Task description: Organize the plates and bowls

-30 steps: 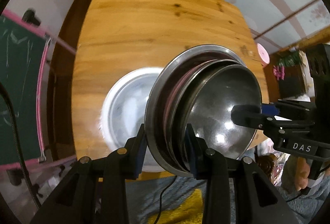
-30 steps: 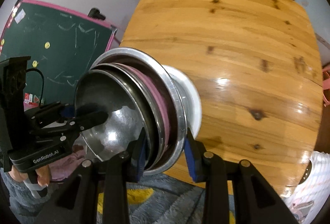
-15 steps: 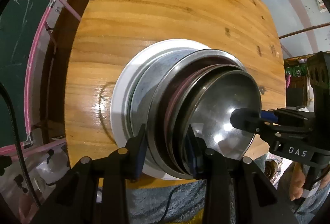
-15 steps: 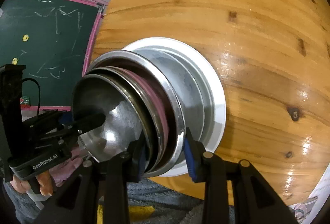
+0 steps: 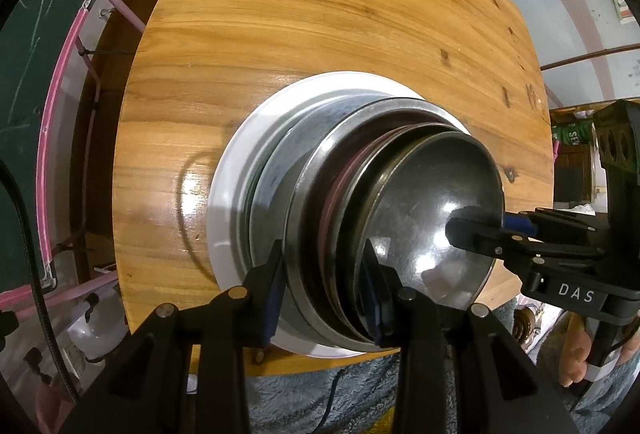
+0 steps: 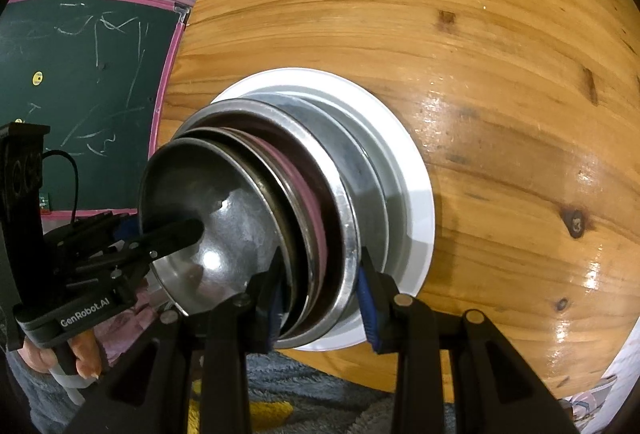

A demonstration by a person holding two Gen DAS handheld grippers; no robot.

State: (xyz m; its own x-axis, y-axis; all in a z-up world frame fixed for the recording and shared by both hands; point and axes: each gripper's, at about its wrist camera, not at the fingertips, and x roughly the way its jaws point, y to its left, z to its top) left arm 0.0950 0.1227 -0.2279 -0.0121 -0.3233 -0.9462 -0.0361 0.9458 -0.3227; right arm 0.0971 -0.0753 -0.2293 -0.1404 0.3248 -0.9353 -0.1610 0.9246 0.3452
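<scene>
now both tongs, left point(image 5: 324, 294) and right point(image 6: 320, 298), clamp the metal dish stack point(image 5: 400, 218) over the white plate point(image 5: 224, 202).

1. The right gripper point(image 6: 320, 298) clamps the rim of a nested stack of steel bowls and plates point(image 6: 344, 210).
2. The stack sits in a white round plate point(image 6: 416, 194) on the glossy wooden table point(image 6: 500, 74).
3. The left gripper point(image 6: 168, 234) grips the opposite rim.

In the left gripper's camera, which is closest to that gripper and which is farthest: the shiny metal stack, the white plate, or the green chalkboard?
1. Stack of shiny metal bowls and plates: clamped in the left gripper.
2. Round white plate: under the stack, on the table.
3. Green chalkboard with pink frame: beyond the table's left edge.
</scene>
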